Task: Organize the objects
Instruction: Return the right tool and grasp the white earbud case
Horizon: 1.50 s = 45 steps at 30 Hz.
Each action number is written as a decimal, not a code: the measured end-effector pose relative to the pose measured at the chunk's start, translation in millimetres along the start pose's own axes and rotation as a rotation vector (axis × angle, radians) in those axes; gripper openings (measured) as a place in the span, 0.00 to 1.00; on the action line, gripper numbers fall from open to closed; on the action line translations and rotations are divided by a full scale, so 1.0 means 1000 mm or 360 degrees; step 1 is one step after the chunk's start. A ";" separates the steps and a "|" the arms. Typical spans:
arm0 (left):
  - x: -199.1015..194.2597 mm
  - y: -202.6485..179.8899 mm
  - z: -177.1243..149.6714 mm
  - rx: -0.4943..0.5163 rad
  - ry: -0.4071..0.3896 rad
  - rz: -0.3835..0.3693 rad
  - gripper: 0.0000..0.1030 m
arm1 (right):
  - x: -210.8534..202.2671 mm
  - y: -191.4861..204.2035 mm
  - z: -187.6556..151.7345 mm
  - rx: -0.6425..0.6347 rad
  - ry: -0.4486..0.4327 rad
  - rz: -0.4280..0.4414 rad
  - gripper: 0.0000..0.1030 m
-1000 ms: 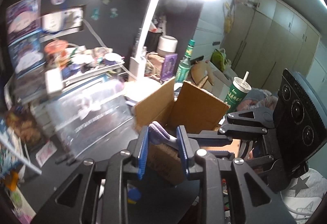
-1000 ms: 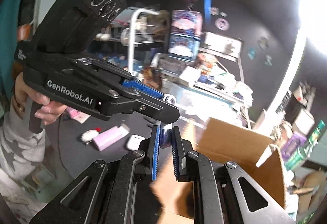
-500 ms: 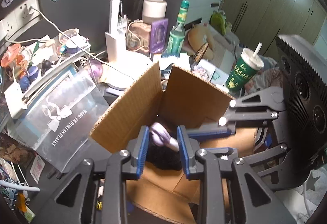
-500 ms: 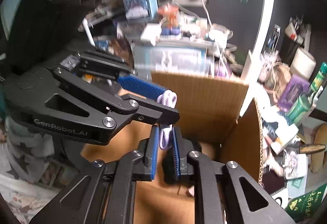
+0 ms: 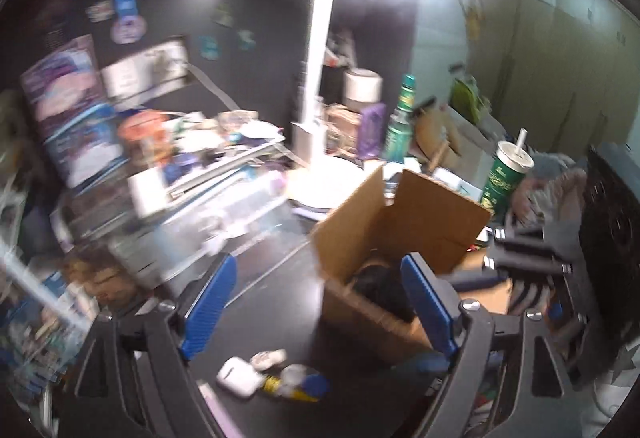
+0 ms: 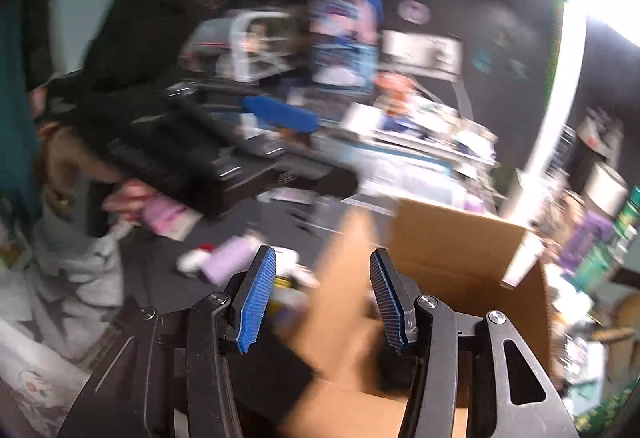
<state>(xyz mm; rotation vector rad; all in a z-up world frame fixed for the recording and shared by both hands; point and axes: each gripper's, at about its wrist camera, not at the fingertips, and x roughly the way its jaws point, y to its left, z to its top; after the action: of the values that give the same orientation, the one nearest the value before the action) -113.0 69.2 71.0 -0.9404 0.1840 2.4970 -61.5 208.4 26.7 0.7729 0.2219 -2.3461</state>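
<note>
Both grippers, left (image 5: 316, 302) and right (image 6: 324, 298), are gaping empty. Something dark is lying in the box (image 5: 436, 214); the earbud case (image 5: 237, 381) and nearby bits are waiting.

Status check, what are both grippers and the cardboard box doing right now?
Left gripper open, jaws empty. Right gripper open, jaws empty. Cardboard box open, something dark inside. White earbud case and small items loose on desk.

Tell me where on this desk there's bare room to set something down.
The clearest bare patch is the dark desk between the cardboard box and the clear plastic bin. Toward the near edge it is taken by the white earbud case and small bits beside it. Behind, around the lamp base, bottles and clutter crowd it.
</note>
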 end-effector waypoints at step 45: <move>-0.029 0.113 -0.195 -0.0605 -0.0037 0.0250 0.84 | 0.259 0.052 -0.039 -0.0067 0.0518 -0.0082 0.39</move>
<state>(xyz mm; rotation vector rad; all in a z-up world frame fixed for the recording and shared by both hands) -31.3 -96.2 -62.3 -1.0779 -0.2434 2.7432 -169.4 44.1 -153.7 1.1380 0.4330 -2.2447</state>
